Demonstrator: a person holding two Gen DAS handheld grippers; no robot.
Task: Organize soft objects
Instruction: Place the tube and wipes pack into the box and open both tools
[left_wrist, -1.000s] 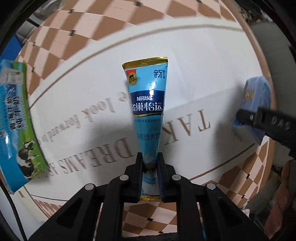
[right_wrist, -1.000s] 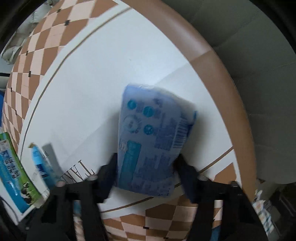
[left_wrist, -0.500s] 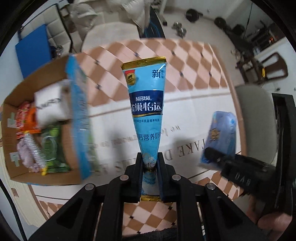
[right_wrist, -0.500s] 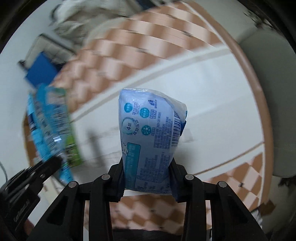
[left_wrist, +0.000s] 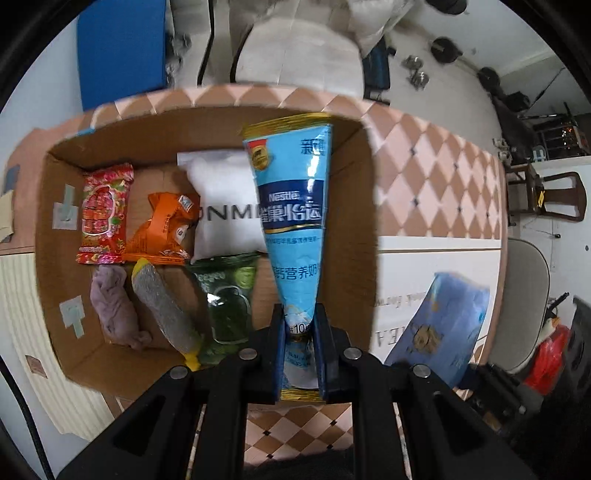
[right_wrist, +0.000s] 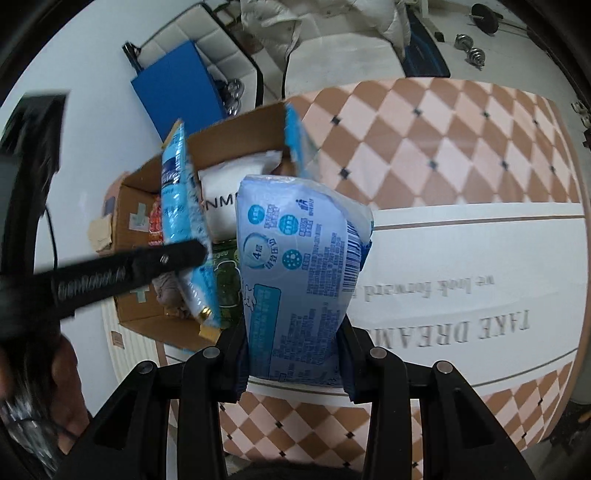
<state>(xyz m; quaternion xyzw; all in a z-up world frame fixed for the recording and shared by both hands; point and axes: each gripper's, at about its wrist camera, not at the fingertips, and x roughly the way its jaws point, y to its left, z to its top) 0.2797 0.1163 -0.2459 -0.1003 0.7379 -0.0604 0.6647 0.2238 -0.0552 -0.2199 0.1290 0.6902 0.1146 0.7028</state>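
Note:
My left gripper (left_wrist: 300, 345) is shut on a blue Nestle sachet (left_wrist: 293, 221) and holds it upright above the right side of an open cardboard box (left_wrist: 48, 280). My right gripper (right_wrist: 291, 354) is shut on a pale blue tissue pack (right_wrist: 295, 280) and holds it above the table, right of the box (right_wrist: 136, 314). The tissue pack also shows in the left wrist view (left_wrist: 439, 328). The sachet and the left gripper's side show in the right wrist view (right_wrist: 177, 192).
The box holds a white pillow pack (left_wrist: 221, 210), a red snack bag (left_wrist: 101, 214), an orange bag (left_wrist: 162, 229), a green bag (left_wrist: 227, 302), a grey sponge (left_wrist: 166, 310) and a mauve cloth (left_wrist: 114, 306). The checkered tablecloth (right_wrist: 443, 155) covers the table. A chair (left_wrist: 528, 295) stands at the right.
Both grippers have lifted their packs off the table and swung left. The left gripper now hangs over the box; the right one is beside it.

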